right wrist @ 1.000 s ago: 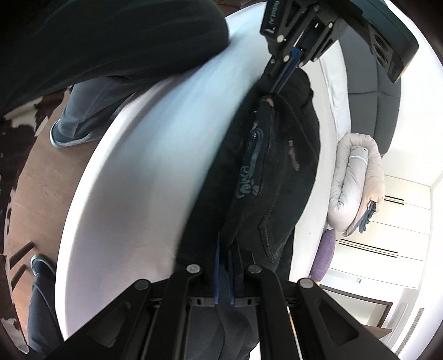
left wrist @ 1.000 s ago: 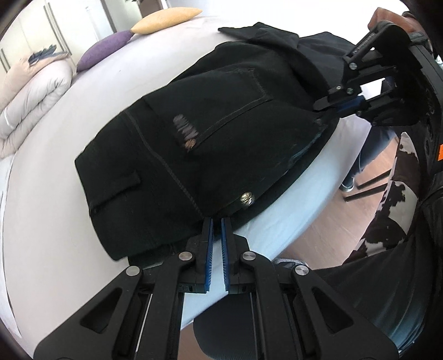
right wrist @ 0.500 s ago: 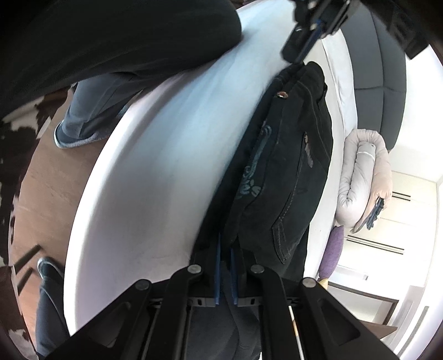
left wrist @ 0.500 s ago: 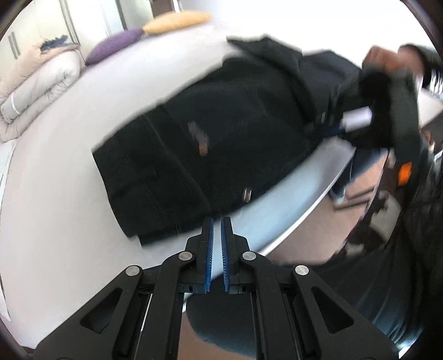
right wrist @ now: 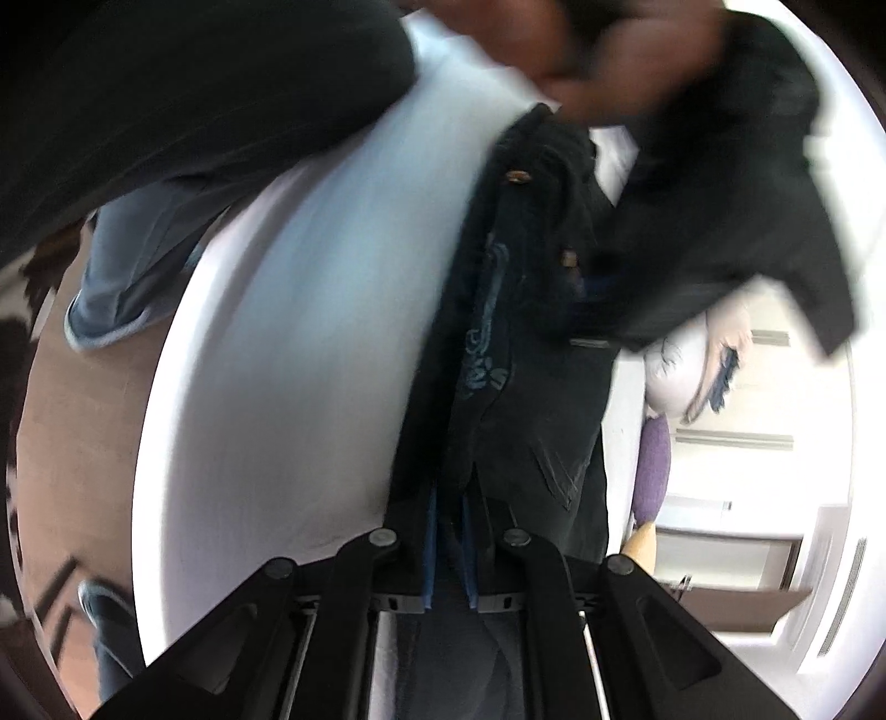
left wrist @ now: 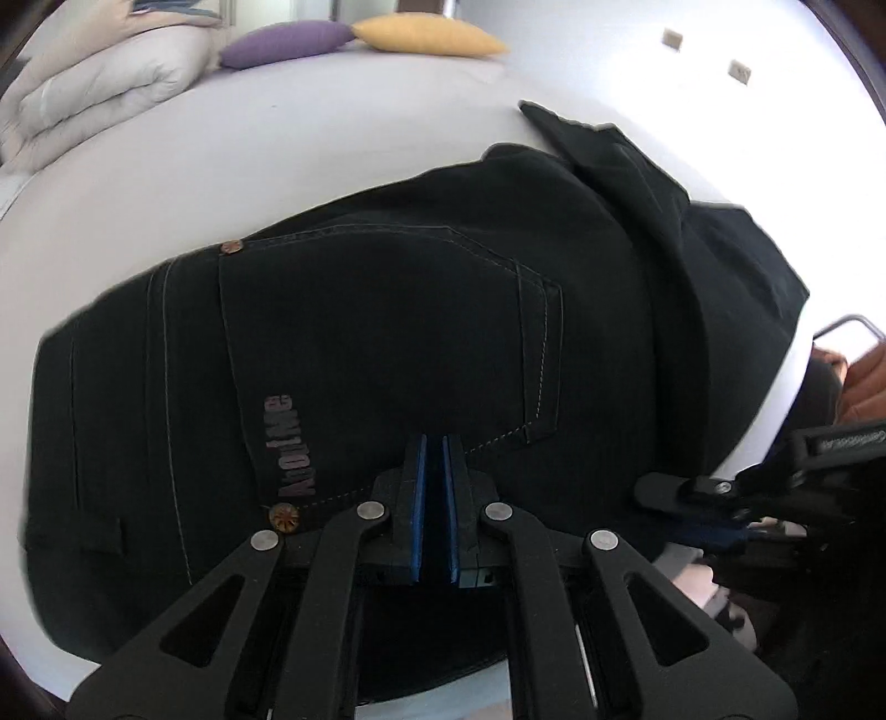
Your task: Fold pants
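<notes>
Black pants [left wrist: 387, 332] lie folded on the white bed [left wrist: 277, 138], back pocket and a grey logo facing up. My left gripper [left wrist: 434, 443] hovers over the pocket area with its jaws shut and nothing between them. My right gripper [left wrist: 714, 531] shows at the right edge of the left wrist view, at the pants' near edge. In the right wrist view, which is blurred, my right gripper [right wrist: 448, 498] is shut on the edge of the pants [right wrist: 515, 360], with cloth between its blue pads. The pant legs trail off at the far right [left wrist: 720, 249].
A folded cream duvet [left wrist: 94, 83], a purple cushion [left wrist: 288, 41] and a yellow cushion [left wrist: 426, 36] lie at the far side of the bed. The bed edge [right wrist: 183, 415] drops to a wooden floor [right wrist: 72, 415], where a person's jeans leg [right wrist: 127, 266] stands.
My left gripper has let go of the waistband edge, pulled back, then moved forward over the back pocket. My right gripper has stayed shut on the pants' edge.
</notes>
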`<state>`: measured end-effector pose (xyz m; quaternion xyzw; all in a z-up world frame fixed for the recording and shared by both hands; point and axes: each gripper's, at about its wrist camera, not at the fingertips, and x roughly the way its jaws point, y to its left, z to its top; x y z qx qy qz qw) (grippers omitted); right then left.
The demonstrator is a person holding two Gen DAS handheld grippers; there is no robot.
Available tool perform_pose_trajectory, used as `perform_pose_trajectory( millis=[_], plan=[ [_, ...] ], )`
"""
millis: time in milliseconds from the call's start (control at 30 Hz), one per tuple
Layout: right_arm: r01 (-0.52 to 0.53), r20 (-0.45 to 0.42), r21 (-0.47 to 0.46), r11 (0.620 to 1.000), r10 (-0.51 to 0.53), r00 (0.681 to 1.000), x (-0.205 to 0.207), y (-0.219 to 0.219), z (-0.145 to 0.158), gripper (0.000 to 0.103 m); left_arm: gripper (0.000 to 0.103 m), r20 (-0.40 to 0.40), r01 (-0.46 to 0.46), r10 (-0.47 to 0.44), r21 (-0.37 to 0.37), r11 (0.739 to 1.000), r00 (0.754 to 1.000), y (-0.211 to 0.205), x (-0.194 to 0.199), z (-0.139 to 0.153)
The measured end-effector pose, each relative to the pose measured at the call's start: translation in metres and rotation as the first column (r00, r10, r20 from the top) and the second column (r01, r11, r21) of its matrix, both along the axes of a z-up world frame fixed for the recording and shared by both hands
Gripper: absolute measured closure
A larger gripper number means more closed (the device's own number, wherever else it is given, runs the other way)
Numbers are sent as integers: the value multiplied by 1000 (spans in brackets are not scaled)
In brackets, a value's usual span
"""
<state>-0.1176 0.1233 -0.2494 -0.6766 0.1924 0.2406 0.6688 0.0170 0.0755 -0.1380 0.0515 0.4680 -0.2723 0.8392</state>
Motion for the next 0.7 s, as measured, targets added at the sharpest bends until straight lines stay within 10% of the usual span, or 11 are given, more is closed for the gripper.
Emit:
perform_pose_trajectory(
  millis=[67, 233, 367, 467, 567, 700],
  plan=[
    [26, 27, 67, 997, -28, 999, -1, -2, 5, 81, 98, -45, -49, 46, -79, 996, 998, 13, 1, -2],
    [78, -25, 316, 945, -74, 997, -7, -23, 44, 7, 98, -104, -126, 107, -198, 972, 989, 34, -1, -9],
    [264, -164, 533, 804, -207, 964, 19, -61, 96, 6, 98, -100, -175, 154, -252, 952, 983, 43, -9, -18],
    [505, -349, 676, 537, -369, 861, 84, -119, 141, 6, 98, -89, -200, 182, -270, 942, 979, 42, -15, -22],
    [718, -589, 684, 129, -483, 648, 175, -202, 169, 7, 98, -69, -203, 191, -257, 945, 979, 39, -19, -23],
    [818, -739, 548, -176, -560, 375, 280, -273, 158, 20, 98, -49, -199, 193, -257, 946, 980, 45, -29, -25]
  ],
)
